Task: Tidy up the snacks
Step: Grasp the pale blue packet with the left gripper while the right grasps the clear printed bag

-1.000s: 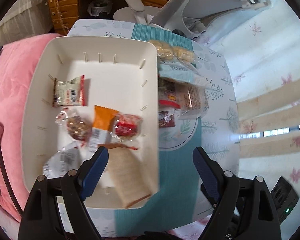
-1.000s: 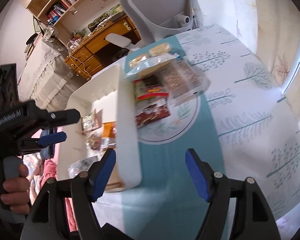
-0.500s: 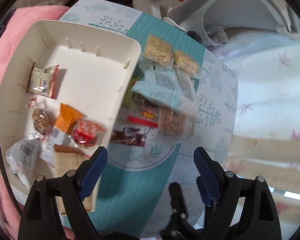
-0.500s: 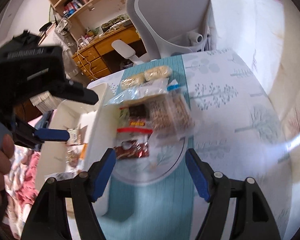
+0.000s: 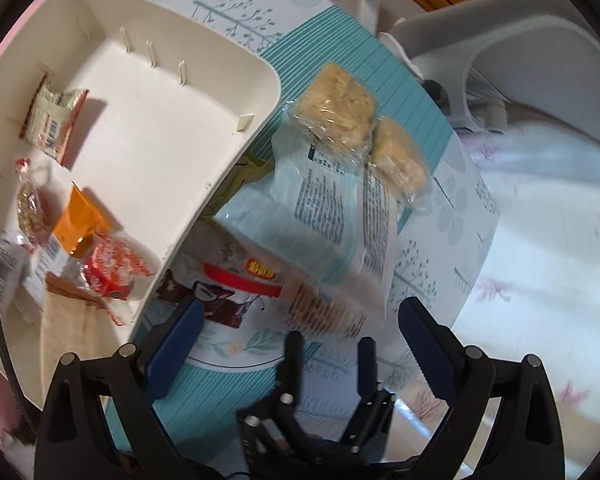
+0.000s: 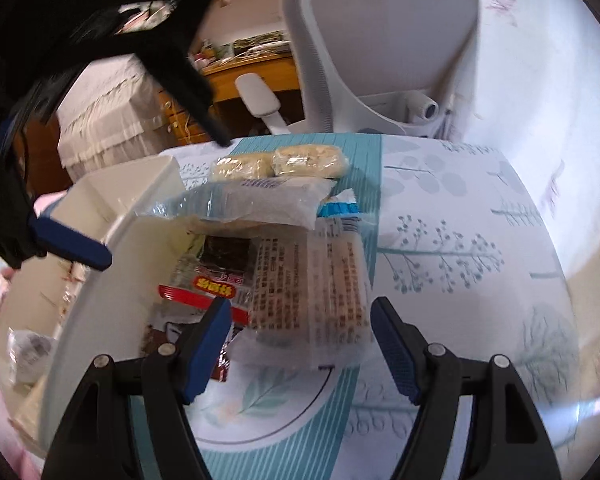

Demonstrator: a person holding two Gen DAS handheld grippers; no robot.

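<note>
A white bin (image 5: 160,128) on the left holds several snack packs, among them a red candy (image 5: 112,270) and an orange packet (image 5: 78,220). A pile of snacks lies to its right on the table: two pale rice cakes (image 5: 336,110), a light blue bag (image 5: 320,208), a clear cracker pack (image 6: 308,300) and a red-labelled pack (image 6: 208,292). My left gripper (image 5: 300,340) is open and empty above the pile's near edge. My right gripper (image 6: 300,340) is open, its fingers on either side of the cracker pack's near end; it also shows in the left wrist view (image 5: 328,364).
The table (image 6: 480,240) has a teal runner and a tree-print cloth. A grey office chair (image 6: 380,52) stands at the far side, with a wooden desk (image 6: 252,76) behind it. Pink bedding (image 5: 4,400) lies left of the bin.
My left gripper has swung right from above the bin to above the snack pile. My right gripper has moved forward and down to the cracker pack.
</note>
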